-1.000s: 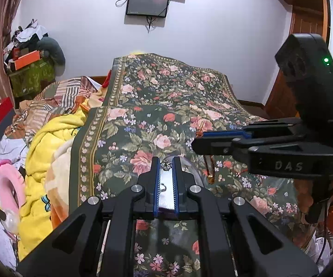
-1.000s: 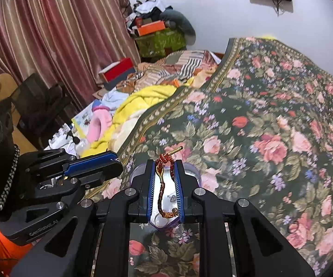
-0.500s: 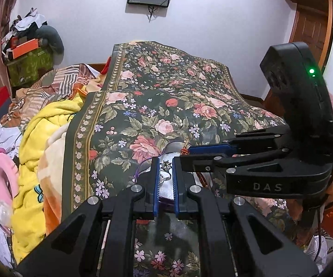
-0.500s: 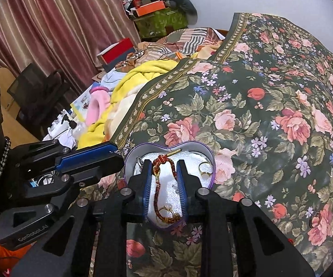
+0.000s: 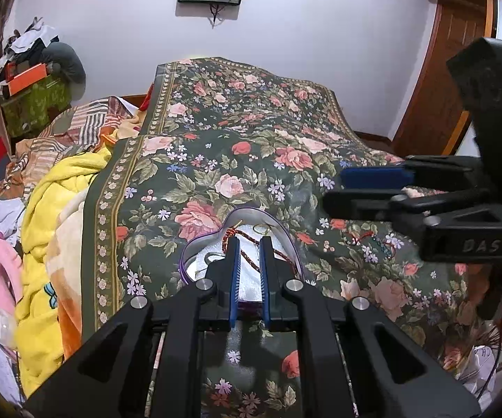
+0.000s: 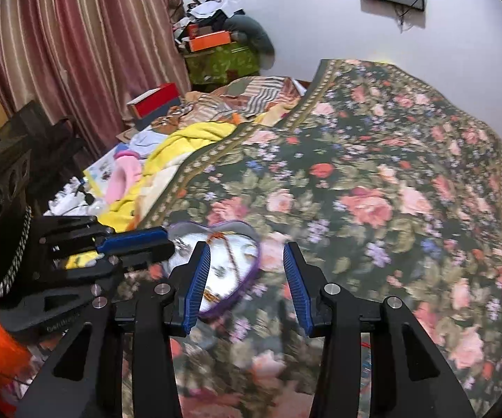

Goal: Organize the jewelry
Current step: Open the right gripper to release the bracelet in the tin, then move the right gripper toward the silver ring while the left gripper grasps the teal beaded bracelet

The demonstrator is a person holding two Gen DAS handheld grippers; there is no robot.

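Observation:
A purple heart-shaped jewelry box [image 5: 251,219] with a white lining lies on the floral bedspread [image 5: 251,160]. It also shows, blurred, in the right wrist view [image 6: 228,261]. A red and gold beaded bracelet [image 5: 247,256] lies inside it, with a ring [image 5: 259,229] near the far rim. My left gripper [image 5: 249,244] hovers over the box with its jaws narrowly apart and nothing visible between them. My right gripper [image 6: 247,249] is open and empty, just right of the box. More loose jewelry [image 5: 369,238] lies on the spread to the right.
A yellow blanket [image 5: 59,188] and piled clothes lie at the bed's left edge. Boxes and clutter [image 6: 216,48] stand by the curtain. A wooden door [image 5: 439,80] is at the far right.
My right gripper has opened, left the red bracelet in the box and drawn back to the right. My left gripper's jaws have opened slightly; the small charm it held is gone.

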